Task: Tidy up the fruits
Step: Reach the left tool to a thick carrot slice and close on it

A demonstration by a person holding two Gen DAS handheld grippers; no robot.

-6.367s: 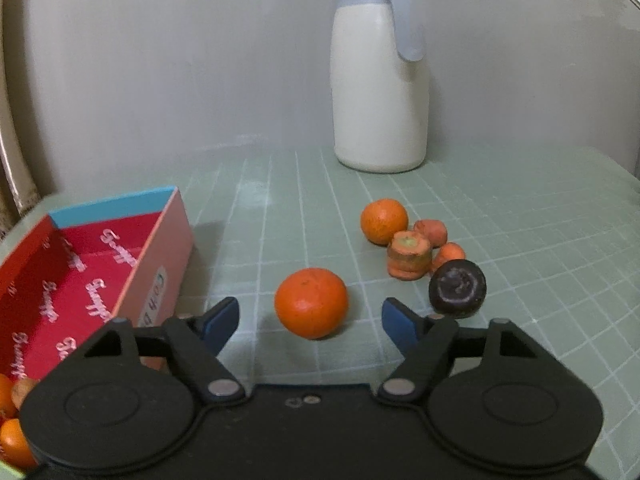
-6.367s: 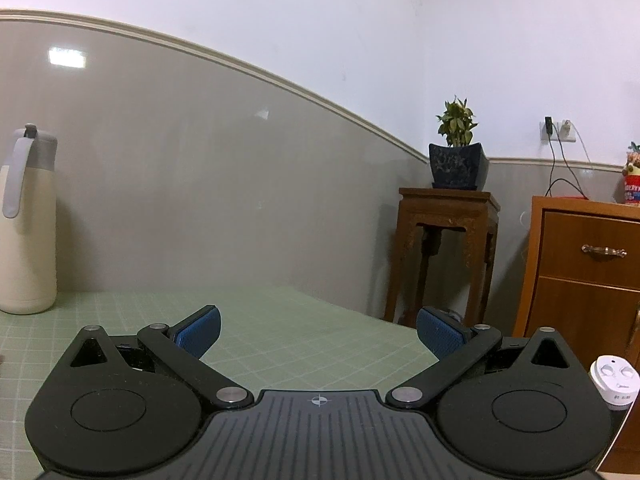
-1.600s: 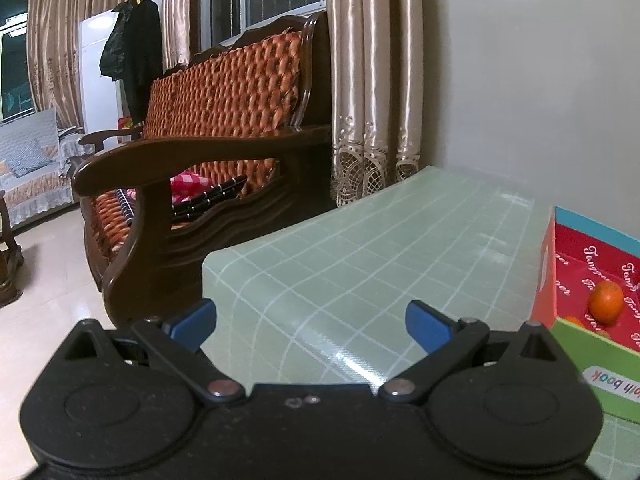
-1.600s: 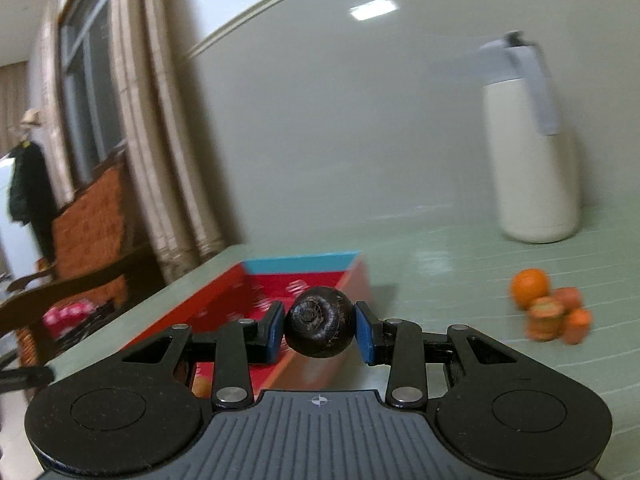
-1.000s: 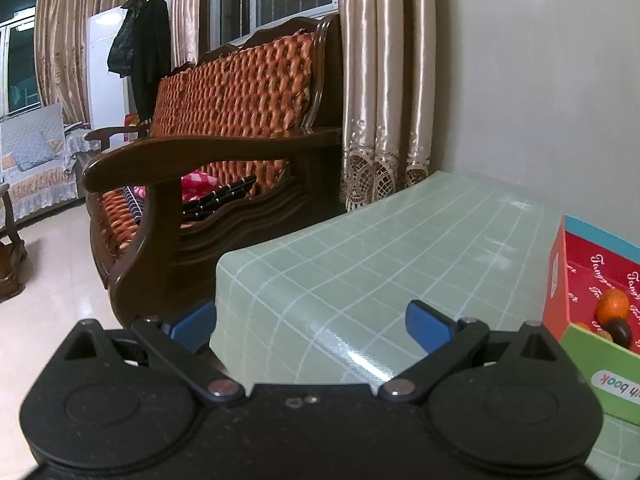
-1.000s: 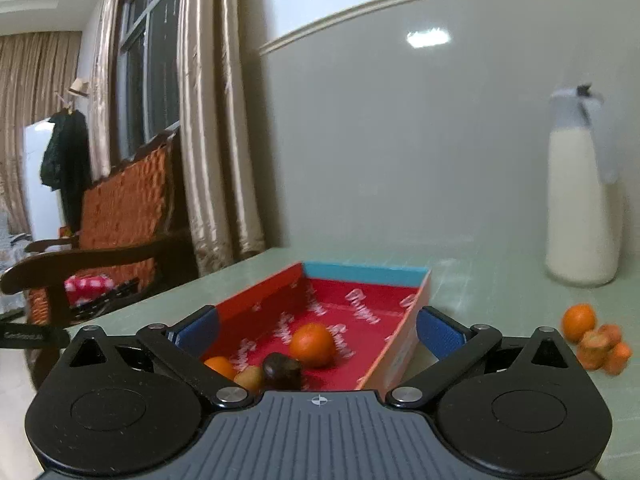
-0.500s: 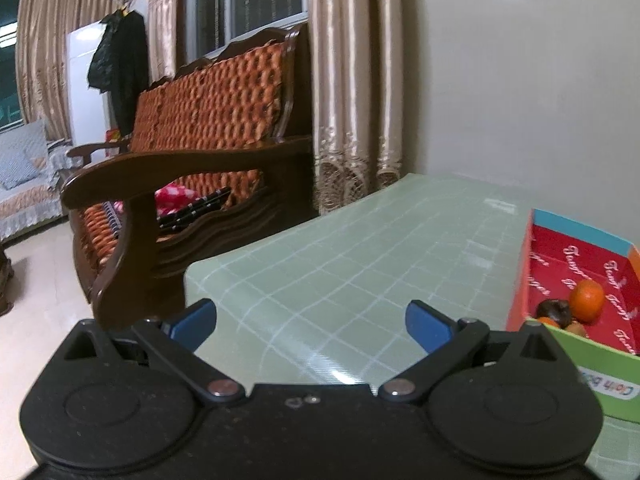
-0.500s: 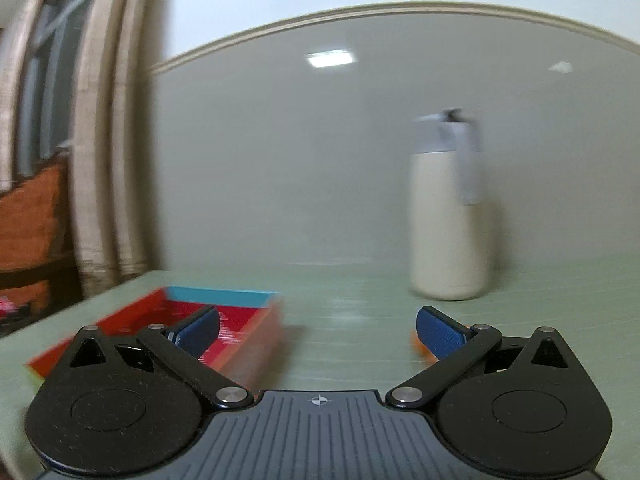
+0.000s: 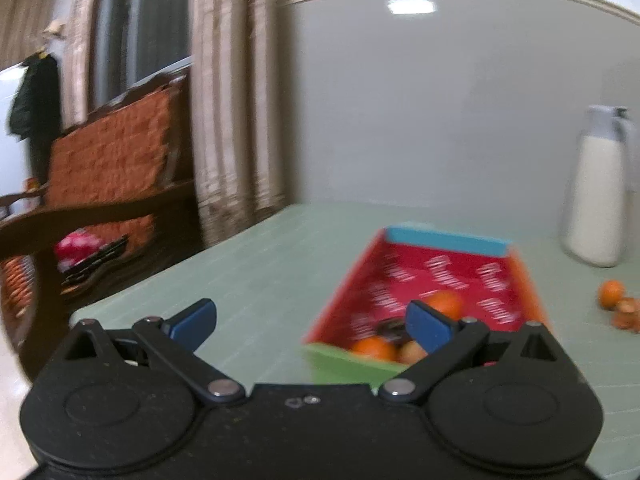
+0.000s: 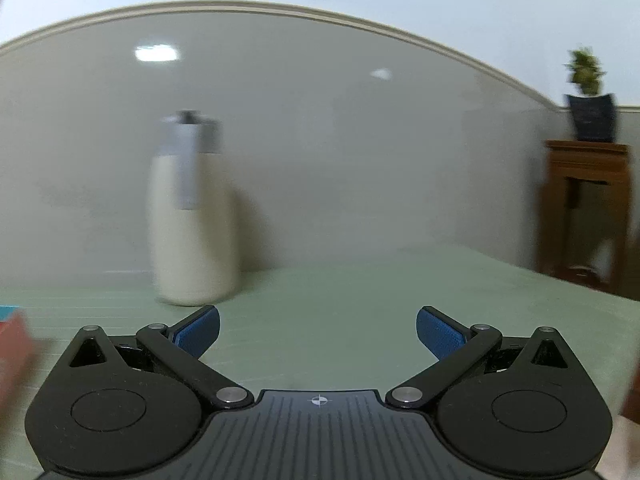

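Red box [image 9: 436, 276] beyond left tool [image 9: 312, 326], fruits inside

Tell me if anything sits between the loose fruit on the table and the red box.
Nothing visible does. In the left wrist view, only bare green tabletop separates the loose fruit from the red box.

Motion blur smears the red box [image 9: 436, 276]; its fruits [image 9: 442, 303] are indistinct.

left claw [image 9: 312, 322]: matt black plastic, blue textured pads
right claw [image 10: 318, 330]: matt black plastic, ribbed body
table [image 9: 280, 264]: smooth green cloth, slight sheen
box [image 9: 440, 276]: printed cardboard
jug [image 10: 192, 216]: smooth plastic
stand [image 10: 588, 200]: dark wood
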